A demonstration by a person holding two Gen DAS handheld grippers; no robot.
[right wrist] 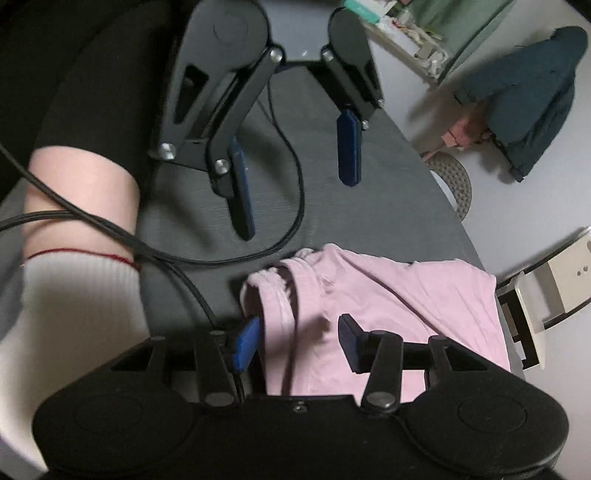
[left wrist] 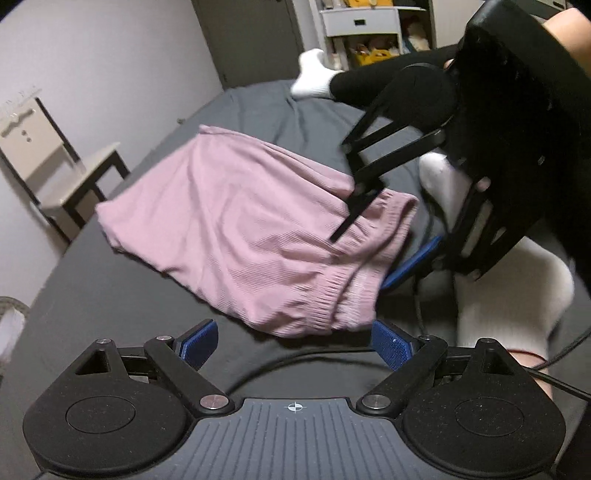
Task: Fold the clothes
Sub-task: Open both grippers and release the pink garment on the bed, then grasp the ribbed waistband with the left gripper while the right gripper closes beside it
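Pink ribbed shorts [left wrist: 229,229] lie crumpled on a dark grey bed sheet [left wrist: 110,295], elastic waistband toward me. In the left wrist view my left gripper [left wrist: 294,343] hovers open just short of the waistband, nothing between its blue pads. My right gripper [left wrist: 360,258] reaches in from the upper right, one finger on top of the waistband and a blue pad at its edge. The right wrist view shows the right gripper [right wrist: 298,343] open with the shorts [right wrist: 388,295] and waistband lying between its fingers. Farther off, the left gripper [right wrist: 297,206] hangs open over bare sheet.
The person's legs in white socks [left wrist: 517,306] and black trousers rest on the bed to the right. Black cables [right wrist: 288,192] loop across the sheet. A beige chair [left wrist: 44,162] stands beside the bed, a shelf unit [left wrist: 362,26] is far back, and a dark jacket [right wrist: 528,96] hangs beyond.
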